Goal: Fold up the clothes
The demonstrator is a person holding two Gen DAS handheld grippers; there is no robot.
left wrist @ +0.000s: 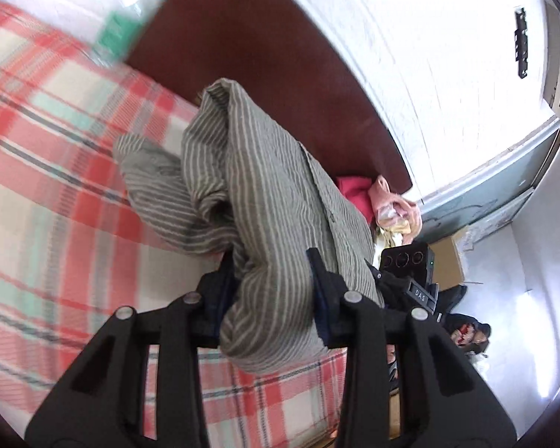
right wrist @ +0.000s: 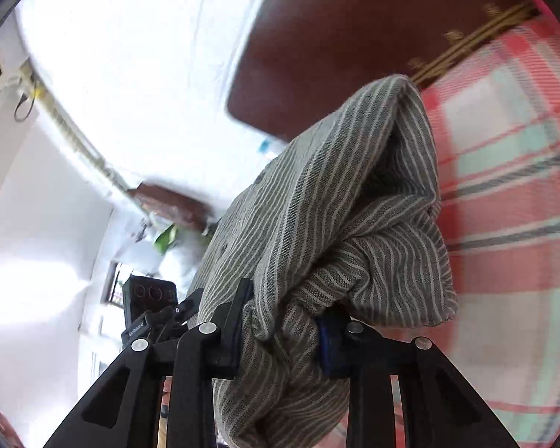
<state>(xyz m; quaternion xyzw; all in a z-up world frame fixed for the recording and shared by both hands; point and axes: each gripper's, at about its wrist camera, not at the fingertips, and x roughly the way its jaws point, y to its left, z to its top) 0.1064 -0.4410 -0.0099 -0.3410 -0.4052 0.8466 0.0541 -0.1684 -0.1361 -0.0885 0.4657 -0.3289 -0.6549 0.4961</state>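
Observation:
A grey shirt with thin white stripes [left wrist: 250, 171] hangs bunched above the plaid bed cover [left wrist: 48, 156]. My left gripper [left wrist: 270, 261] is shut on a thick fold of it, the cloth bulging out between the black fingers. In the right wrist view the same striped shirt [right wrist: 317, 201] rises in front of the camera, one open end pointing up and right. My right gripper [right wrist: 287, 302] is shut on another bunch of it. Part of the shirt trails down to the bed in the left wrist view. The other gripper's camera block [left wrist: 407, 261] shows beside the shirt.
The dark brown headboard [left wrist: 250, 59] stands behind the bed against a white wall. A heap of pink and red clothes [left wrist: 377, 201] lies at the bed's far corner. A bottle with a green label [left wrist: 119, 30] is blurred at the upper left. A cardboard box [left wrist: 448, 265] sits on the floor.

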